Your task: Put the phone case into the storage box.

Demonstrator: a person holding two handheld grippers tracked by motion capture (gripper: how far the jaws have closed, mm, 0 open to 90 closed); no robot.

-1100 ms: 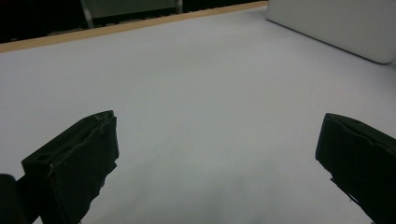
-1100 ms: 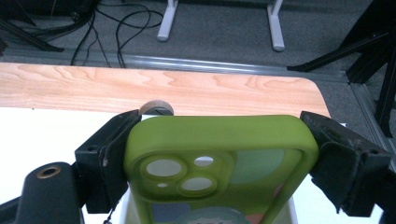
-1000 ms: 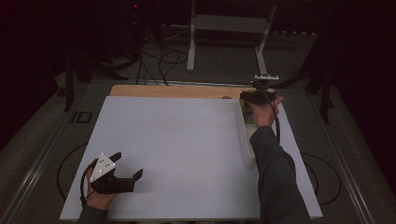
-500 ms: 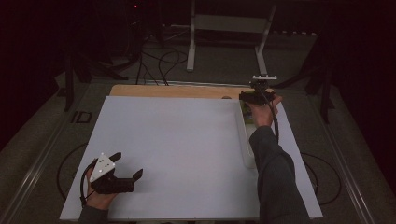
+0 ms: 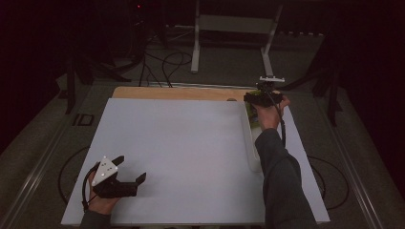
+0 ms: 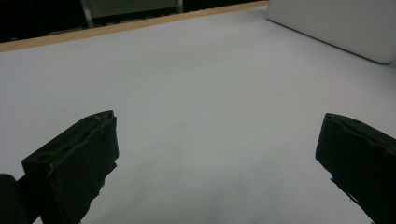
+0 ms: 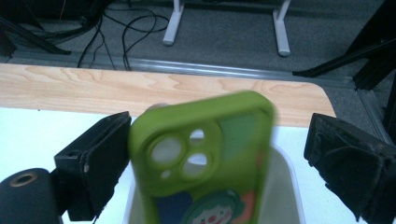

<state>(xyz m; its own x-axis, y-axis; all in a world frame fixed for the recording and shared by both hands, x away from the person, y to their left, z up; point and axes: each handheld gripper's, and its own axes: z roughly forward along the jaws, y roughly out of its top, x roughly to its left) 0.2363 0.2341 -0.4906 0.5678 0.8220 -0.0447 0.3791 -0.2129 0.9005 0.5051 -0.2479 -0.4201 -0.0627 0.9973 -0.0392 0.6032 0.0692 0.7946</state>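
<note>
Right gripper (image 7: 219,154) jaws newly wider, green phone case (image 7: 205,158) between.

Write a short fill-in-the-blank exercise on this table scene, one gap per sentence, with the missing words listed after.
1. The phone case between the jaws of the right claw is ____ in colour.
2. Below the case stands a white ____, its rim showing in the right gripper view.
3. The jaws of the left claw stand open, with nothing between them but the ____ table surface.
4. Along the far edge of the table runs a strip of bare ____.

Missing words: green; bin; white; wood
</note>
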